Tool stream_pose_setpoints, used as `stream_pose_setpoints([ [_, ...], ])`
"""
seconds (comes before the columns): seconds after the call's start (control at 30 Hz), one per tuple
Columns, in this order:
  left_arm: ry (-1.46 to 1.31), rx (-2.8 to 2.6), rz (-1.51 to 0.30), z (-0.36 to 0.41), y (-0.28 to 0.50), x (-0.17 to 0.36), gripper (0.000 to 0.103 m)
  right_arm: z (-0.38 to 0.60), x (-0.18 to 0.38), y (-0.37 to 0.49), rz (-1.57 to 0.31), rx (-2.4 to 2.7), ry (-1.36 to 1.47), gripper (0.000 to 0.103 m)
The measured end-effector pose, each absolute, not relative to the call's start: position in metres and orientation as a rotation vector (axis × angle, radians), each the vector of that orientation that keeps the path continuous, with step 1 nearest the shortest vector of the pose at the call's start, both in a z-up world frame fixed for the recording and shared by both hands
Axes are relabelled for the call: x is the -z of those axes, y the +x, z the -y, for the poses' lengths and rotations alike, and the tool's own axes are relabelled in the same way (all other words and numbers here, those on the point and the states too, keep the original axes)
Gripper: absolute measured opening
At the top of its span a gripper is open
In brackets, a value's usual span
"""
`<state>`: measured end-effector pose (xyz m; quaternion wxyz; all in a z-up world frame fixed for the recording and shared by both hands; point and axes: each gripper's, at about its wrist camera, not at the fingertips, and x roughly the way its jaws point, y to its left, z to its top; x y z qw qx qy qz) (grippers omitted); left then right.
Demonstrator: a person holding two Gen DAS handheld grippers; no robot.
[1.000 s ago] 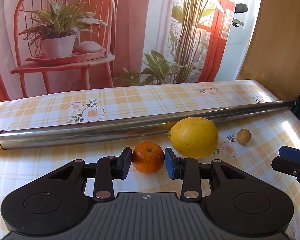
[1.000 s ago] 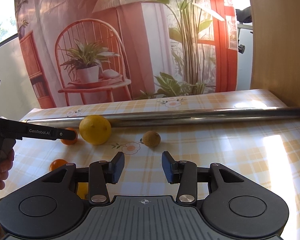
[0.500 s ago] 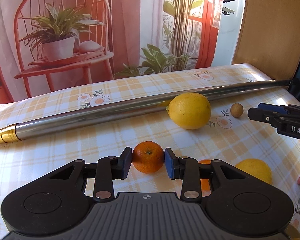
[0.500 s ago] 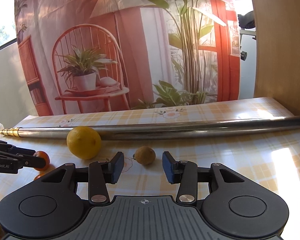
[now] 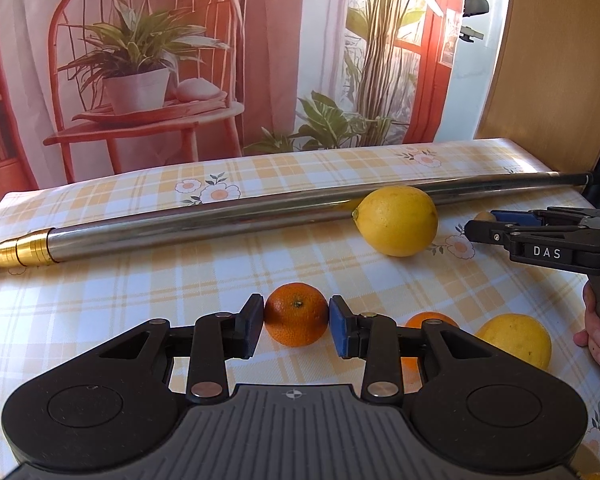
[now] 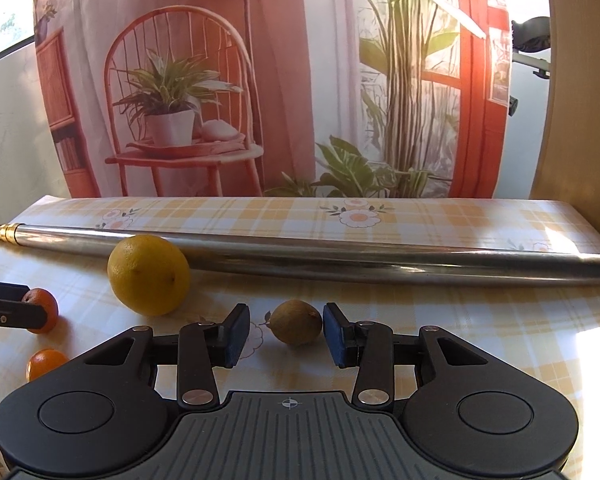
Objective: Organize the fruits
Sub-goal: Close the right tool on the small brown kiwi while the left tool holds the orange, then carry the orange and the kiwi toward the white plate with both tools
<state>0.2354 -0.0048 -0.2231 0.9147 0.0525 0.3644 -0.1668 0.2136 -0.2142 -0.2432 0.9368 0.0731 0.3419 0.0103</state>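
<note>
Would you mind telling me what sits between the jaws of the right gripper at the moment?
A small brownish-green fruit sits between the right gripper jaws, on the tablecloth; right wrist view shows it best.

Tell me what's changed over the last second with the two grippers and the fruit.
The left gripper, shut on the small orange, carried it back from the large lemon toward the near fruits. The right gripper advanced until the small brown fruit sits between its open fingers. Lemon and metal pole stayed put.

An orange mandarin [image 5: 296,314], yellow lemon [image 5: 396,221] and brown fruit [image 6: 296,322] lie on a yellow-checked, flower-printed tablecloth [image 5: 140,280].
</note>
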Motion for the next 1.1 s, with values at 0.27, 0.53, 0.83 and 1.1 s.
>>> stream_pose_setpoints([
  [0.27, 0.116, 0.339, -0.746, 0.006, 0.234, 0.222, 0.038, 0.217, 0.246, 0.214, -0.716, 0.000, 0.180, 0.026],
  [0.53, 0.100, 0.348, -0.761, 0.002, 0.236, 0.233, 0.039, 0.220, 0.247, 0.209, -0.710, -0.011, 0.210, 0.026],
  [0.83, 0.091, 0.363, -0.760, -0.002, 0.237, 0.232, 0.039, 0.220, 0.247, 0.209, -0.710, -0.017, 0.208, 0.026],
  [1.1, 0.099, 0.327, -0.764, -0.002, 0.234, 0.231, 0.038, 0.218, 0.247, 0.208, -0.708, -0.020, 0.217, 0.026],
])
